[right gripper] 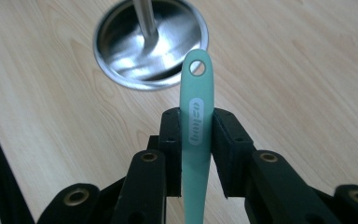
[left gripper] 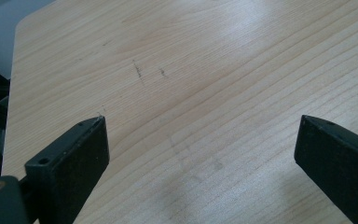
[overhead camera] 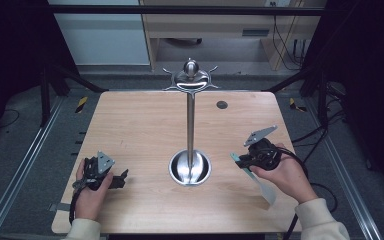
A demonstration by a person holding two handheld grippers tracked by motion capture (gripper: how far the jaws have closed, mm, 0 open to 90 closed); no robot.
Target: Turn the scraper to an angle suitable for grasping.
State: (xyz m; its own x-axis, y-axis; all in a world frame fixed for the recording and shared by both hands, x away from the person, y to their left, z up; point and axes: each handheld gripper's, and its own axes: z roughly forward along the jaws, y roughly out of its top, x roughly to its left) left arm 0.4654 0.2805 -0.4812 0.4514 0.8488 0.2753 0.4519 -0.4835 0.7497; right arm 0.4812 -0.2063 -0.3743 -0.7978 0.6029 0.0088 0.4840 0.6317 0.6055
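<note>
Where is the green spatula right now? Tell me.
The spatula is clamped in the right tongs, at the table's right side, its holed handle end pointing at the stand's base.

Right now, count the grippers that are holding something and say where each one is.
1. The right gripper, at the table's right side, clamps a teal spatula. The left gripper, at the left, is open with nothing between its jaws.

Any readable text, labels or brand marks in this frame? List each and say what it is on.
One raised mark on the green utensil handle, clamped in the right hand-held gripper: a short brand word that looks like "oslum", letters too stylised to be sure.
No other readable text on the table, the metal stand or the left hand-held gripper.
</note>
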